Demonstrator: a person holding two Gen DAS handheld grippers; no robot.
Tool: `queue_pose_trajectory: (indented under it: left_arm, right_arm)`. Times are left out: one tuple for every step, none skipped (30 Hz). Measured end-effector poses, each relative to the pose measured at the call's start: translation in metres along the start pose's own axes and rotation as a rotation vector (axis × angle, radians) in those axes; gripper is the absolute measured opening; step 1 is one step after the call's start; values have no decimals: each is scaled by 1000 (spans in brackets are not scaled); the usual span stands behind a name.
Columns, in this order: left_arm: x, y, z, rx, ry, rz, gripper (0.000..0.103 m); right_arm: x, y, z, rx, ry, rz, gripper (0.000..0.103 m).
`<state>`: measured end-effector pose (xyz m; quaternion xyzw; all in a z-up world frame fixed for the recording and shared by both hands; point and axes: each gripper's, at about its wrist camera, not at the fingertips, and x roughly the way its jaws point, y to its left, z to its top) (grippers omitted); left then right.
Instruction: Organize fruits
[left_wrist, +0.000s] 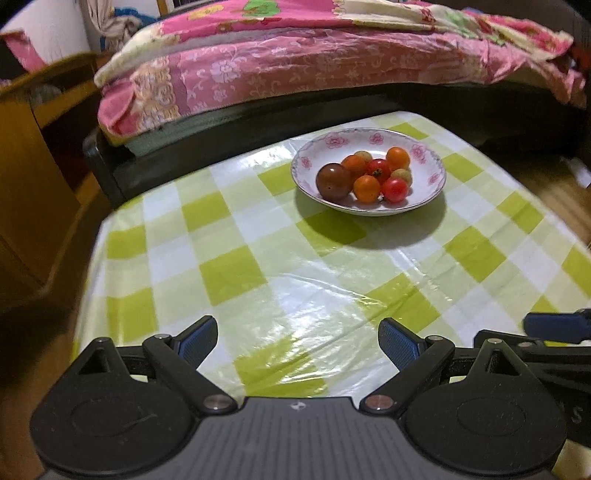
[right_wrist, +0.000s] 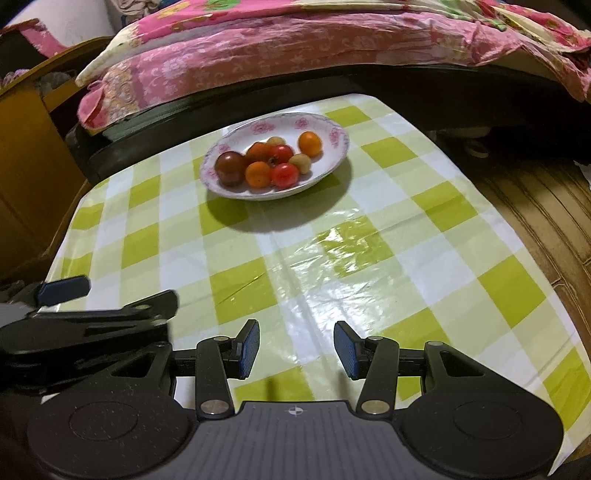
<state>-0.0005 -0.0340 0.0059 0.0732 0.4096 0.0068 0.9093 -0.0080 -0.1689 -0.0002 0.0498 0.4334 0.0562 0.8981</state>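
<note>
While both the left gripper (left_wrist: 297, 341) and right gripper (right_wrist: 296, 349) stood apart and empty, the tomatoes (left_wrist: 365, 175) lay well ahead of the fingertips in the plate (left_wrist: 424, 201); probably light, smooth, easily bruised, best pinched gently across their widest part.

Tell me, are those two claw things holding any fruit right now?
No. The left gripper and right gripper are both open and empty; all fruit sits in the bowl.

A bench (left_wrist: 236, 273) under a glossy green-and-white checked cloth stands against a dark-framed bed (left_wrist: 258, 122) with pink floral bedding (left_wrist: 295, 62); wooden cabinet (left_wrist: 33, 155) left, wood-plank floor (right_wrist: 535, 206) right.
</note>
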Motion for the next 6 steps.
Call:
queue_pose_trajectory:
  left_arm:
    - [-1,-1,1,4,-3,8,101]
    - [-2,0,2,1,-5,11,101]
    - [-3,1,2,-4,-7,8,101]
    - [-3,2,3,-14,-7,3,101]
    - [-4,3,3,-21,-6,0,101]
    - [-4,2,4,-22,-6,0,101]
  right_arm:
    - [-1,2,0,-8,-4,0,43]
    - [-2,2,0,-11,-7,-2,43]
    - [-2,1,1,-9,-9,2,43]
    - [-3,0,2,-1,-8,10,43]
    - [-3,-2,3,8,-6,18,43]
    - [-4,-3,4,13,-7,24,43]
